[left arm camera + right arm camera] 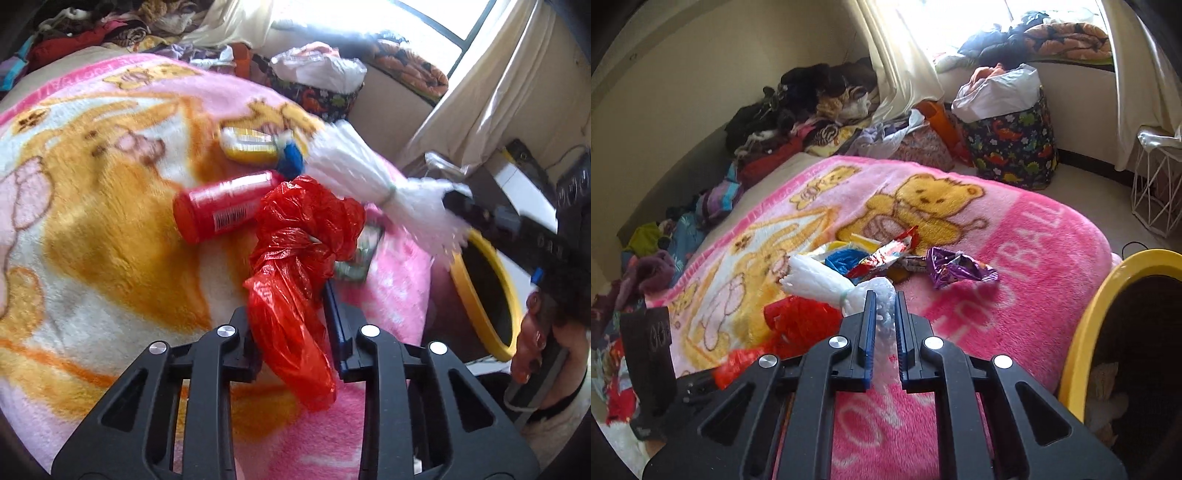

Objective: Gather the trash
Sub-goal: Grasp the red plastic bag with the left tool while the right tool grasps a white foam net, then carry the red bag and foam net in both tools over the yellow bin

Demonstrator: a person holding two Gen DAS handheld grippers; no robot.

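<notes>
My left gripper [290,314] is shut on a crumpled red plastic bag [295,266] above the pink blanket [92,221]. My right gripper [885,299] is shut on the tied end of a white plastic bag bundle [820,282], which also shows in the left wrist view [354,166]. A red bottle [218,210] and a yellow packet [247,144] lie on the blanket beyond the red bag. A purple wrapper [956,271] and a red foil wrapper [886,251] lie ahead of the right gripper. The yellow-rimmed bin [1082,332] stands to the right.
A dinosaur-print fabric basket [1015,147] with a white bag stands at the far side. Heaps of clothes [798,110] line the wall at the back left. A white wire basket [1156,192] stands at the far right by the curtain.
</notes>
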